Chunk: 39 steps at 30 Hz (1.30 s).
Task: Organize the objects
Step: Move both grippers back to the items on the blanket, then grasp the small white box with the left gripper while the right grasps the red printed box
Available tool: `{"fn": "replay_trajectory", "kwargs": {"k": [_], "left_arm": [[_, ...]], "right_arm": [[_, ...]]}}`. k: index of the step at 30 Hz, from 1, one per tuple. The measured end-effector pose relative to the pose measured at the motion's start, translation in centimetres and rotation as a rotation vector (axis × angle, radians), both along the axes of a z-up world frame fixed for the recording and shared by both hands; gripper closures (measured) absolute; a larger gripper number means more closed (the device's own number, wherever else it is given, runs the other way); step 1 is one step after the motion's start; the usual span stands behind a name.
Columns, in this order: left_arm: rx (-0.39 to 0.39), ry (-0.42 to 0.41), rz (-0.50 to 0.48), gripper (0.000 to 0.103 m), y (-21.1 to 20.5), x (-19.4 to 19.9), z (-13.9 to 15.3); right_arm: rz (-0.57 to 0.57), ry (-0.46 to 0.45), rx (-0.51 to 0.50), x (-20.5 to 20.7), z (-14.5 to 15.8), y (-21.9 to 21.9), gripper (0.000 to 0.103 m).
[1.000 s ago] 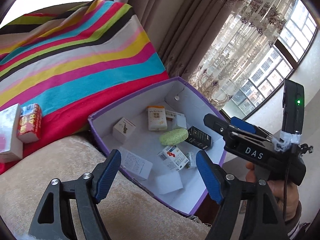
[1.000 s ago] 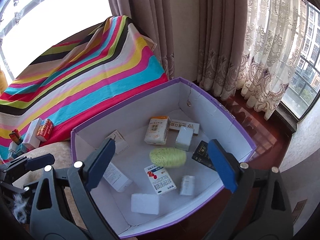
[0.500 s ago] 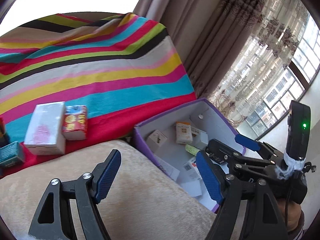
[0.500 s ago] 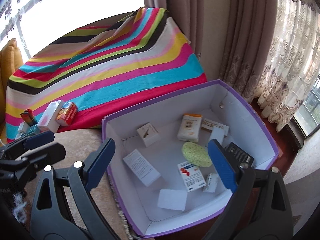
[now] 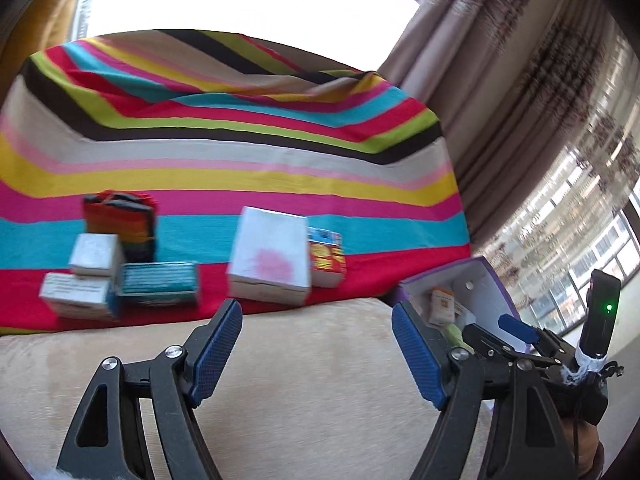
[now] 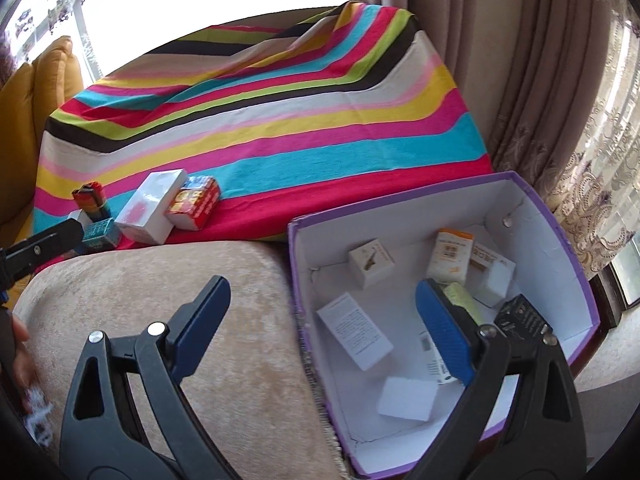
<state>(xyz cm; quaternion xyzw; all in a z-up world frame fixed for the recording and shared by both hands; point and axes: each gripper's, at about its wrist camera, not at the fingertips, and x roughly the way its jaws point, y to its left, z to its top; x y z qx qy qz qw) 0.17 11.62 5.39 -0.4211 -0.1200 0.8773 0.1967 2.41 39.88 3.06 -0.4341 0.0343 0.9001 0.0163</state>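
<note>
My left gripper (image 5: 318,350) hangs open and empty over the beige sofa arm (image 5: 312,384), facing several small boxes on the striped cloth (image 5: 240,152): a white box with a pink blotch (image 5: 272,258), a red box (image 5: 326,260) beside it, a teal box (image 5: 158,282), two white boxes (image 5: 94,254) and a dark striped pack (image 5: 120,220). My right gripper (image 6: 322,326) is open and empty above the sofa arm's edge and the purple-rimmed box (image 6: 576,268), which holds several small cartons and a pale green pad (image 6: 464,300).
Curtains (image 6: 540,60) and windows stand right of the purple box (image 5: 496,276). A yellow cushion (image 6: 36,92) sits at the far left. The other gripper (image 5: 520,344) shows at the right of the left wrist view, and a hand (image 6: 18,356) at the left of the right wrist view.
Both grippers have swung left, away from the purple box towards the sofa arm and the boxes on the striped cloth. Their jaws kept the same width.
</note>
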Motion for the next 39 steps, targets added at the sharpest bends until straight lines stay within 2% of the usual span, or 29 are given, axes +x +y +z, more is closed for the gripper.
{"fn": "replay_trajectory", "kwargs": {"k": [10, 16, 22, 31, 35, 39], "left_arm": [[-0.015, -0.009, 0.164, 0.025, -7.5, -0.4, -0.4], [-0.05, -0.038, 0.223, 0.026, -10.4, -1.4, -0.9], [-0.115, -0.092, 0.22, 0.029, -11.1, -3.6, -1.8], [-0.173, -0.2, 0.229, 0.035, -11.5, -7.6, -4.2], [-0.206, -0.206, 0.222, 0.036, -11.3, -8.7, -4.5], [-0.196, -0.232, 0.215, 0.044, -11.6, -9.6, -5.2]], "right_arm": [[0.097, -0.032, 0.03, -2.6, -0.6, -4.3, 0.008], [0.151, -0.047, 0.061, -4.0, -0.7, -6.6, 0.008], [0.184, -0.061, 0.077, -5.2, -1.1, -8.1, 0.008], [0.171, -0.09, 0.088, -7.5, -1.9, -9.0, 0.008], [0.167, -0.101, 0.086, -8.4, -2.2, -9.2, 0.008], [0.169, -0.107, 0.09, -9.0, -2.5, -9.5, 0.008]]}}
